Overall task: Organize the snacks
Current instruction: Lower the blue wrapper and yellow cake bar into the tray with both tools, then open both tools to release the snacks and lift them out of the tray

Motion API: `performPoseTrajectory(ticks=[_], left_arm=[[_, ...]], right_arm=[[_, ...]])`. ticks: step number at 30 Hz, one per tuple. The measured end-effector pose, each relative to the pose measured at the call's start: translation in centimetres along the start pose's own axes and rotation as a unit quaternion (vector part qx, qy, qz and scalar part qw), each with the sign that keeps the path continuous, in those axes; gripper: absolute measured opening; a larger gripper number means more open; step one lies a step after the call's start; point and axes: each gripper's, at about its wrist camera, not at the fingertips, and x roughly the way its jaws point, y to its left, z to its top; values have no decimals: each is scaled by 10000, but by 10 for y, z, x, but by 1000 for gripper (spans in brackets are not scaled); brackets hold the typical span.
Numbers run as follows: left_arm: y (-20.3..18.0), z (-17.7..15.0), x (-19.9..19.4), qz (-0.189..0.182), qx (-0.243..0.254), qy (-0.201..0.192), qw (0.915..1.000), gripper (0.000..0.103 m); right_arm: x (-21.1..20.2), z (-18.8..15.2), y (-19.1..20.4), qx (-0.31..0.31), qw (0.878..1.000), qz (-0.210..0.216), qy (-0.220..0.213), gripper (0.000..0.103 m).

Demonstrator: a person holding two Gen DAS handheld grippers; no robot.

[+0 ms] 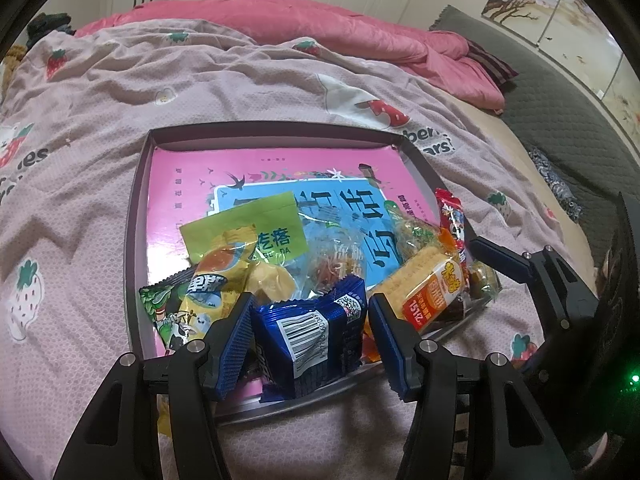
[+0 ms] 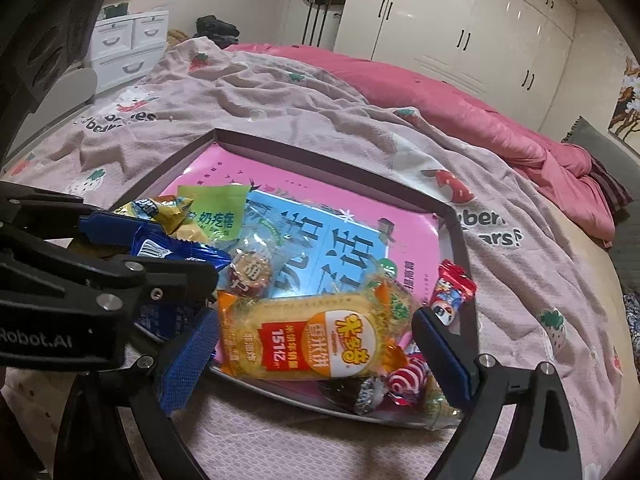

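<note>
I hold a two-finger gripper in each hand over a bed covered by a pale pink strawberry-print blanket. A shallow grey-rimmed tray, lined with a pink and blue printed sheet, lies on the blanket in the middle of both views.

In the left wrist view, my left gripper sits at the lower centre of the frame. Its blue pads stand on either side of a dark blue snack packet with a white barcode label; the left pad touches the packet's edge, and I cannot tell whether the right pad presses it.

The snacks are heaped in the near part of the tray. A light green packet lies above the blue one, a yellow packet to its left, and an orange rice cracker packet to its right. A small red candy wrapper rests at the tray's right rim.

In the right wrist view, my right gripper is at the lower centre, its jaws spread wide around the rice cracker packet, not squeezing it. A red-and-white swirl candy lies just below that packet.
</note>
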Motion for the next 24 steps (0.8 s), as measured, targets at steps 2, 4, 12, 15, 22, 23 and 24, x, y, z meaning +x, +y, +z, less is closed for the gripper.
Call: performPoseTrajectory(ticks=[2,4,12,15,22,23,24], left_arm=[[0,1,-2,-10,-1,-25,10000,60],[-2,1,-5,4,22,-54,10000,62],[-3,3,-14,-18,26,-140,9999,65],[-4,3,-18,-27,35,-175,9998,68],[-10,3,-28,-19,80,-279,9996,72],[-11,3,-30,-11,84,-296,9995,72],[-11,3,-32,-7,90,-312,9995,72]], right_arm=[[-2,-1,-3,24,10000,-40,-27,97],[-4,-1,-5,60,10000,-69,-40,97],[-16,-2,-17,255,9993,-212,-166,97],[-20,-2,-21,340,9990,-236,-196,97],[-32,-4,-28,505,9980,-248,-278,97],[-34,-4,-29,534,9979,-207,-293,97],[-36,-5,-30,564,9978,-155,-303,98]])
